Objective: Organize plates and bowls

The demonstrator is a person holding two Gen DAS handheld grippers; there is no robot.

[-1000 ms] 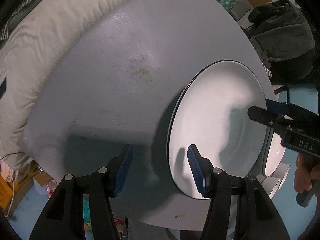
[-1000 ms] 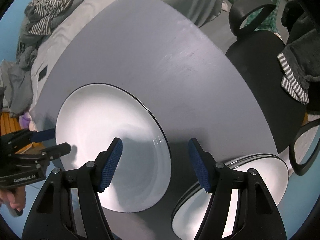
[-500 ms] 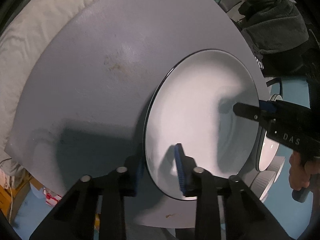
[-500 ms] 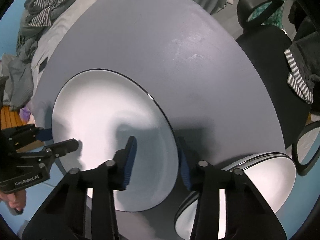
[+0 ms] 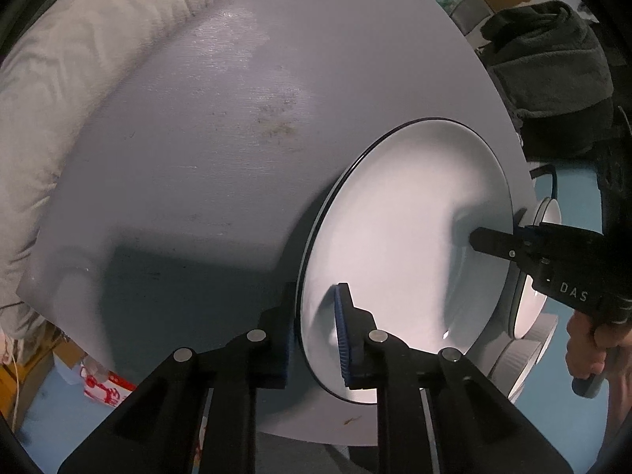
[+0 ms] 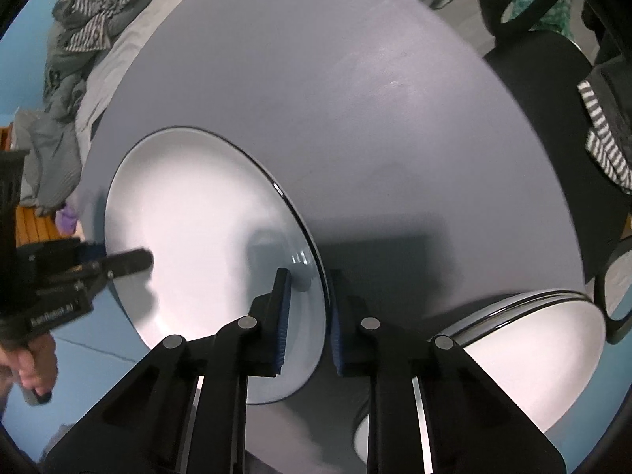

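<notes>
The big white plate on the grey table looks stiff, glossy, breakable, so the left gripper clamps its rim at 6 o'clock and the right gripper clamps the opposite rim, beside the plate stack.

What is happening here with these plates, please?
A person works with two handheld grippers on a grey table. Both grip the same large white plate by opposite edges: the left gripper is shut on its near rim, the right gripper on the far rim. A stack of similar plates waits beside it, so the plate probably goes there next.
</notes>
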